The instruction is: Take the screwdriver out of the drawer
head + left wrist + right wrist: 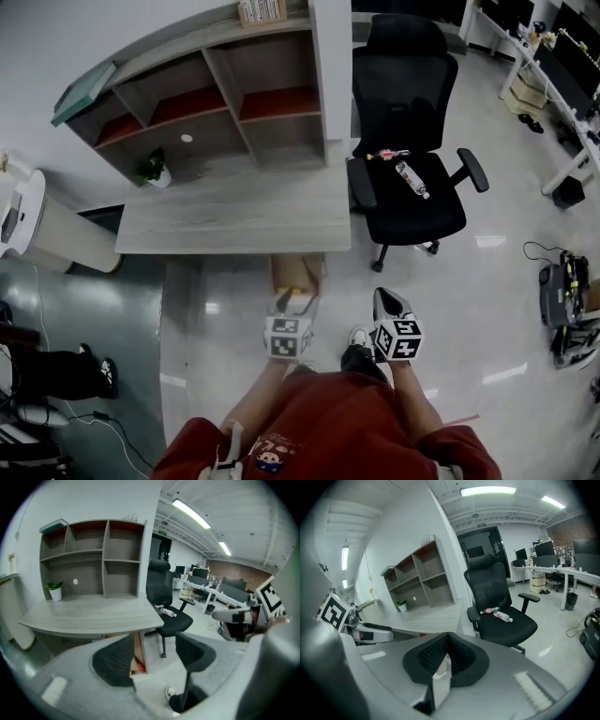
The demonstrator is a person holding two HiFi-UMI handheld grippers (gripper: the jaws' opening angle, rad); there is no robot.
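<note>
**Head view: open drawer, both tongs near it**

Under the desk (234, 220), near its right front corner, the drawer (298, 274) stands pulled out, brown inside. Left gripper view: the screwdriver (137, 664), orange and dark, lies in the drawer close to its right wall. Over the drawer's near end the left tongs (287, 302) hang with jaws wide apart, gripping nothing, the drawer seen between them. Just to the right, over floor (487, 272), the right tongs (388, 304) have jaws pressed together on nothing.

Grey wood desk. A shelf (220, 89) stands along its back, with a small plant (150, 171) at the shelf's left foot. A black chair (412, 141) is just right of the desk, with two bottles (405, 171) on the seat.

Glossy floor lies open between chair and person. Some gear (562, 300) with a cable sits at the far right edge.
</note>
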